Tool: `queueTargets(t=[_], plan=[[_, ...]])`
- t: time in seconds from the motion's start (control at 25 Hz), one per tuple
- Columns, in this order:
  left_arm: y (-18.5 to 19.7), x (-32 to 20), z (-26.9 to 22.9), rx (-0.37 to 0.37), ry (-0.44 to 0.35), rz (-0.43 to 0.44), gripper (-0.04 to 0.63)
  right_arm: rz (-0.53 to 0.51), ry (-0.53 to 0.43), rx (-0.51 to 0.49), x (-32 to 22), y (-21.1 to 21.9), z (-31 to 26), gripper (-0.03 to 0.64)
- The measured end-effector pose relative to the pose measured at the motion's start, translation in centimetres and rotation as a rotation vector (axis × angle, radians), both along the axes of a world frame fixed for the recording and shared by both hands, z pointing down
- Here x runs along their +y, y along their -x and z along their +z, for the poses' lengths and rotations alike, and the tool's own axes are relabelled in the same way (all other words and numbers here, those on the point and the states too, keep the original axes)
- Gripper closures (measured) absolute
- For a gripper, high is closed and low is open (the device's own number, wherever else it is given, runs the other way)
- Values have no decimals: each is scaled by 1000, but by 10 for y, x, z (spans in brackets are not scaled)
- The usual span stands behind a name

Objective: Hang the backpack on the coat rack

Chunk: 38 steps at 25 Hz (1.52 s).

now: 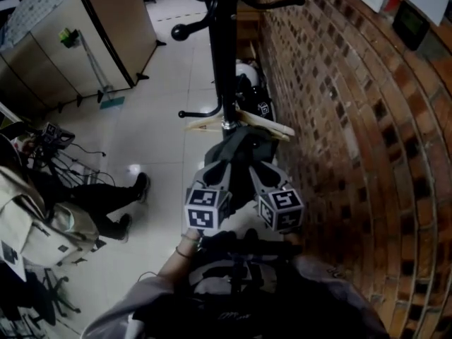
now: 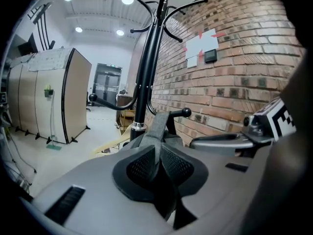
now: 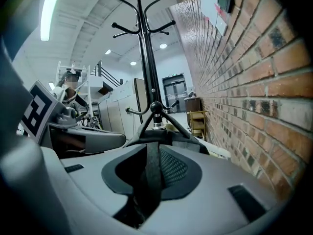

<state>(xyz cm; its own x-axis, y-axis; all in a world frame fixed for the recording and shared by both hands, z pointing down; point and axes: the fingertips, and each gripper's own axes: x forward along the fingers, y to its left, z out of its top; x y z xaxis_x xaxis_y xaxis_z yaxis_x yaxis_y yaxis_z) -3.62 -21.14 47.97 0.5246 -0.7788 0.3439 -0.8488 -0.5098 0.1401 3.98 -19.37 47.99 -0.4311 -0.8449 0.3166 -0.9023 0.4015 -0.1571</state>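
The black coat rack stands by the brick wall, its pole also in the left gripper view and the right gripper view. The dark grey backpack hangs against the pole below a low hook. Its top loop rises to a knob-ended hook. My left gripper is shut on a grey backpack strap. My right gripper is shut on another dark strap. Both grippers sit side by side just in front of the backpack.
The brick wall runs close along the right. A wooden hanger hangs on the rack, with a white helmet on the floor behind. A seated person is at the left, and cabinets stand at the far left.
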Motion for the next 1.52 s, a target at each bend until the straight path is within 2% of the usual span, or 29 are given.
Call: queueTargets(t=[0.16, 0.64, 1.52], plan=[[2, 8, 4, 15, 20, 5, 546, 18, -3, -33, 7, -1, -3, 535], [1, 16, 8, 8, 25, 20, 546, 73, 10, -34, 19, -6, -4, 581], [2, 19, 12, 8, 45, 21, 547, 54, 18, -36, 20, 1, -3, 581]])
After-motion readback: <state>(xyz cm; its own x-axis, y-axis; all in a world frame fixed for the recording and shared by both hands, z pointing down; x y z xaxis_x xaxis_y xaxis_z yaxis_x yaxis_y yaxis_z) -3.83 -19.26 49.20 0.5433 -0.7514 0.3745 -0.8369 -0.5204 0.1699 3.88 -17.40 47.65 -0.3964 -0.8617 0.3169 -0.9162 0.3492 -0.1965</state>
